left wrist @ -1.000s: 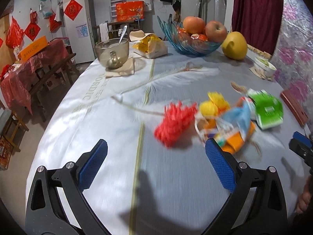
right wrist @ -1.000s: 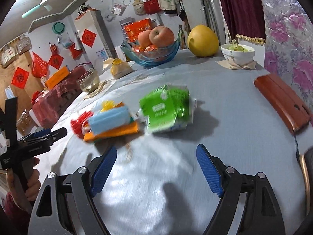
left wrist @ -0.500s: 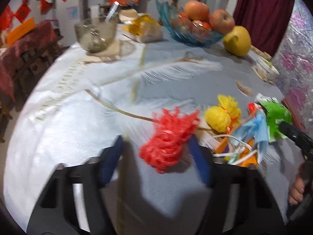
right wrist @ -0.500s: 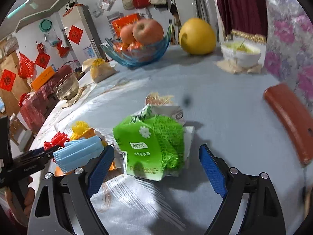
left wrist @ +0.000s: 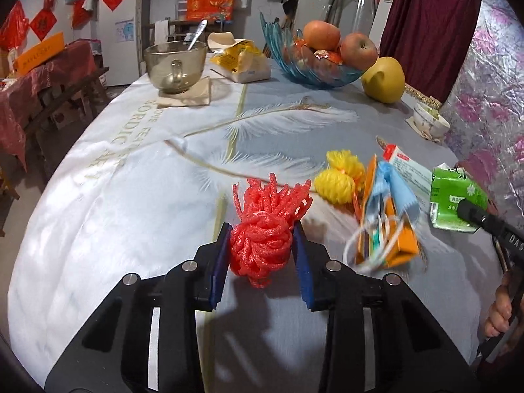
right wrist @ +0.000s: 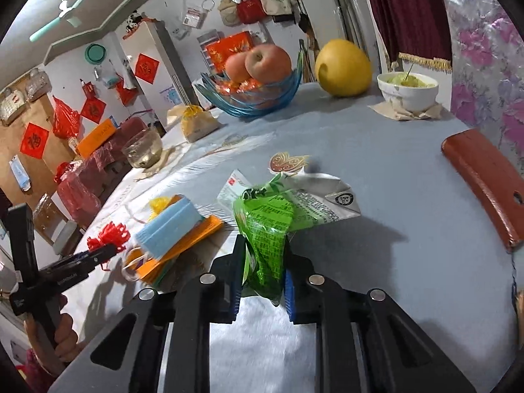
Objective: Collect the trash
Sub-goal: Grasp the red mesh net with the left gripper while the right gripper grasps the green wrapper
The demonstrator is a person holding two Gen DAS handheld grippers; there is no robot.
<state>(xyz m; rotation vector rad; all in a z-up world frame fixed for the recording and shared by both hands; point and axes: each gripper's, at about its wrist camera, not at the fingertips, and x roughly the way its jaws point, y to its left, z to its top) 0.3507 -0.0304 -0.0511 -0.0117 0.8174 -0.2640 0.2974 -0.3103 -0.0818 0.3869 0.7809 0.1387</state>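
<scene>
On the feather-print tablecloth (left wrist: 131,196) lies a heap of trash. My left gripper (left wrist: 262,229) is closing, and its blue pads press both sides of a red foam net (left wrist: 262,239). Right of it lie a yellow foam net (left wrist: 337,180), a blue face mask (left wrist: 393,196) and an orange packet (left wrist: 404,245). My right gripper (right wrist: 263,245) is also closing, its pads squeezing a crumpled green packet (right wrist: 265,229). In the right wrist view the mask (right wrist: 167,229) lies left of the packet, and the left gripper (right wrist: 108,250) sits at the red net (right wrist: 109,232).
At the far side stand a blue glass fruit bowl (left wrist: 294,65) with apples, a big yellow fruit (left wrist: 383,80), a glass cup (left wrist: 175,65) with a spoon, a yellow bag (left wrist: 242,62) and a white bowl (right wrist: 407,90). A red-brown chair back (right wrist: 484,183) rises at the right edge.
Both grippers went from wide open to closed. The left one moved in around the red net. The right one moved in on the green packet, which is now crumpled between its pads.
</scene>
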